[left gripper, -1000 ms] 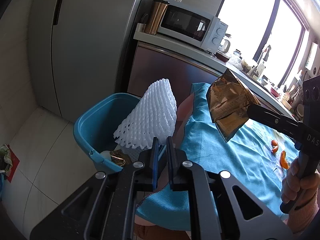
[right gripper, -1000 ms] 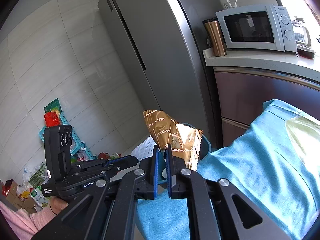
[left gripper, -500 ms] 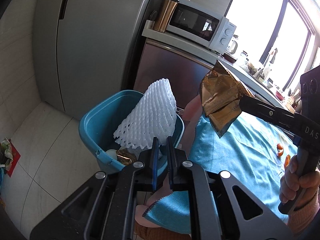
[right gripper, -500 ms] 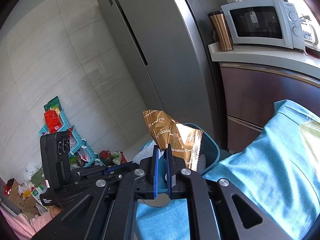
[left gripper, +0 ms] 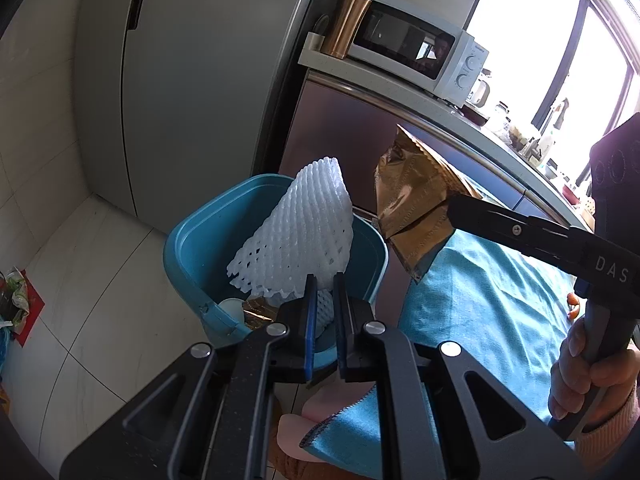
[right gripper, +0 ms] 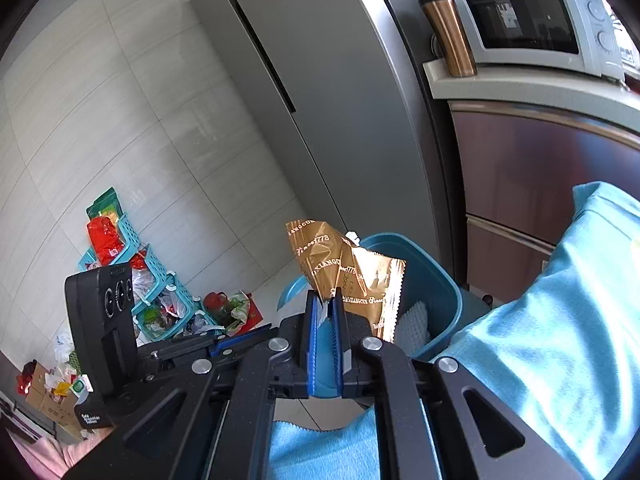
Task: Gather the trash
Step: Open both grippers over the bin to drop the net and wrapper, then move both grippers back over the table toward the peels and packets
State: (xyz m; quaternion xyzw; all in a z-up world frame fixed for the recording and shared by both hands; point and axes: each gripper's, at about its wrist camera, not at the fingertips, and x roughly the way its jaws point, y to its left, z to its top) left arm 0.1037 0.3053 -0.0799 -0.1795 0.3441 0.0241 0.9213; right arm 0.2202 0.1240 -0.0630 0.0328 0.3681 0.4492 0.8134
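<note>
Left gripper (left gripper: 322, 280): jaws nearly closed, pinching the lower edge of a white foam mesh fruit sleeve (left gripper: 298, 240); the sleeve stands up as a cone directly over the open teal plastic trash bin (left gripper: 188, 240). Bin sits on the pale tiled floor (left gripper: 80, 280), just in front of the tall grey fridge (left gripper: 192, 80) and at the left edge of the table covered with a light blue cloth (left gripper: 492, 300). Inside the bin, near wall: a crumpled gold scrap and a pale round item, too hidden to identify. Right gripper (right gripper: 325, 300): jaws nearly closed, clamped on the bottom corner of a crinkled gold foil snack wrapper (right gripper: 344, 272). Wrapper is held upright; in the left wrist view it (left gripper: 416, 216) hangs just right of the foam sleeve, at the bin's right rim and above the cloth's left edge; it does not touch the sleeve. In the right wrist view the bin (right gripper: 432, 276) is directly behind the wrapper, foam visible inside. A hand (left gripper: 588, 372) with a peach sleeve cuff grips the right gripper's handle at the far right. Far background: white microwave (left gripper: 416, 52) and copper tumbler (left gripper: 348, 24) on the counter. Far left floor: teal basket rack (right gripper: 144, 276) with packets and loose clutter. Orange bits lie on the cloth at the right edge, partly hidden.
</note>
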